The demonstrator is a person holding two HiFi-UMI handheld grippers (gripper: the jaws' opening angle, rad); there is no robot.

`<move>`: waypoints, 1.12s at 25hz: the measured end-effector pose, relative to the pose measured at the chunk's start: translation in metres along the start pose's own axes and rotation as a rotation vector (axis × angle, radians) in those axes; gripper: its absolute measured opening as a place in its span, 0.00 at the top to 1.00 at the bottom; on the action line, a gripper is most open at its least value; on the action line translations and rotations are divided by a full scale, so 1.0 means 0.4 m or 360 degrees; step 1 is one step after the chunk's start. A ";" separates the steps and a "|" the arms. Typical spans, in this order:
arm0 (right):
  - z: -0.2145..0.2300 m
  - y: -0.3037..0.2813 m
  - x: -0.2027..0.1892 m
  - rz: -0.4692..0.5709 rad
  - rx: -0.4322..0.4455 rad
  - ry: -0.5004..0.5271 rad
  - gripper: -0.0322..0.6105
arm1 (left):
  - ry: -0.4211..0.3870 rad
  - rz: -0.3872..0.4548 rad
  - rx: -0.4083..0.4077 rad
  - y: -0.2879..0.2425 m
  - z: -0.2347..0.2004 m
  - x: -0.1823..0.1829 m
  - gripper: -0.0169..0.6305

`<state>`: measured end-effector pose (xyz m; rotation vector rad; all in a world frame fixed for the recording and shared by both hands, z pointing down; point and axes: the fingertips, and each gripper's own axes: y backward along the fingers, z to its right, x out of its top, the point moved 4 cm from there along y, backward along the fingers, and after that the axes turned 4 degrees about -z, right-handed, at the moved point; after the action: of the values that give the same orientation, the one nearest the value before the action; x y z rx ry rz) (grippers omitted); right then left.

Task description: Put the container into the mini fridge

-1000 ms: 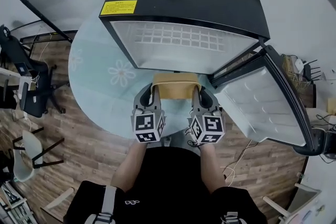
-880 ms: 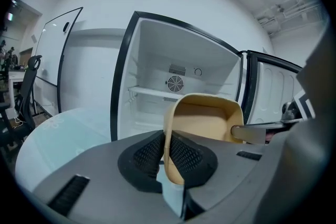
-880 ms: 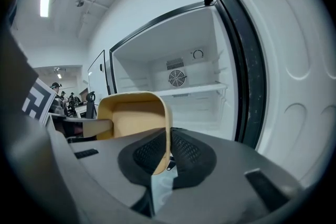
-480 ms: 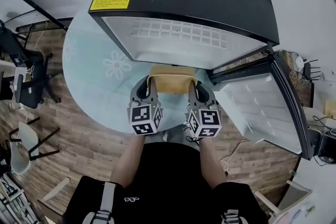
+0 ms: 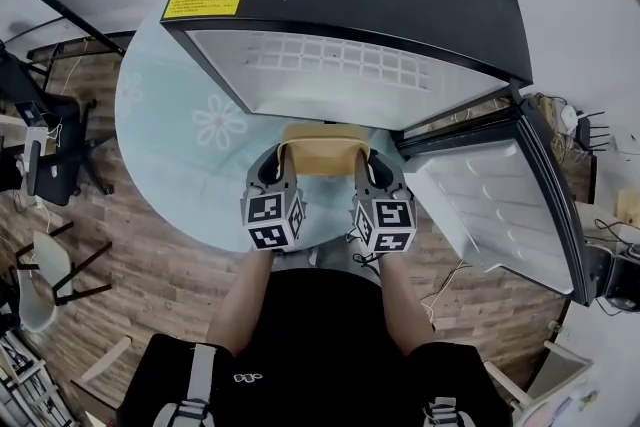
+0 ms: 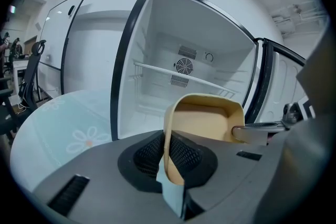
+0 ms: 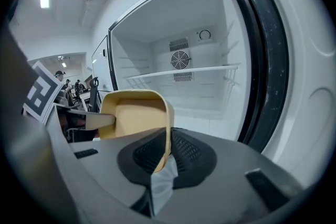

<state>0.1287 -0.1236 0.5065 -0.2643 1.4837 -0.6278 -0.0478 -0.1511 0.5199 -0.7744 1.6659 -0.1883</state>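
Note:
A tan open-topped container hangs in the air just in front of the mini fridge. My left gripper is shut on its left wall, and my right gripper is shut on its right wall. The fridge stands on a pale round table with its door swung wide to the right. Inside, a white wire shelf and a small round fan show on the back wall. The container is empty.
The round glass table has a daisy print on its top. Dark office chairs stand on the wood floor at the left. Cables and a box lie on the floor beyond the open door at the right.
The container and both grippers have edged forward, closer to the fridge opening. Both grips are unchanged.

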 end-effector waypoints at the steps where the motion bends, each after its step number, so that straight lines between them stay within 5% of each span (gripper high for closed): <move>1: 0.002 -0.005 -0.001 -0.0005 0.0001 0.0002 0.90 | -0.0008 -0.0008 -0.0001 -0.007 -0.002 -0.002 0.95; 12: 0.026 -0.069 0.000 -0.0044 0.0002 0.0004 0.90 | -0.0095 -0.0047 0.0008 -0.081 -0.015 0.007 0.95; 18: 0.044 -0.117 0.004 -0.0063 -0.0004 -0.0043 0.89 | -0.0323 -0.0007 0.0032 -0.142 -0.019 0.038 0.95; 28: 0.094 -0.180 0.002 -0.0096 -0.0038 -0.0152 0.90 | -0.0512 0.0013 0.0046 -0.207 -0.004 0.046 0.95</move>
<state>0.1488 -0.1905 0.5478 -0.3539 1.3965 -0.6375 -0.0187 -0.2254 0.5484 -0.7345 1.3591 -0.0767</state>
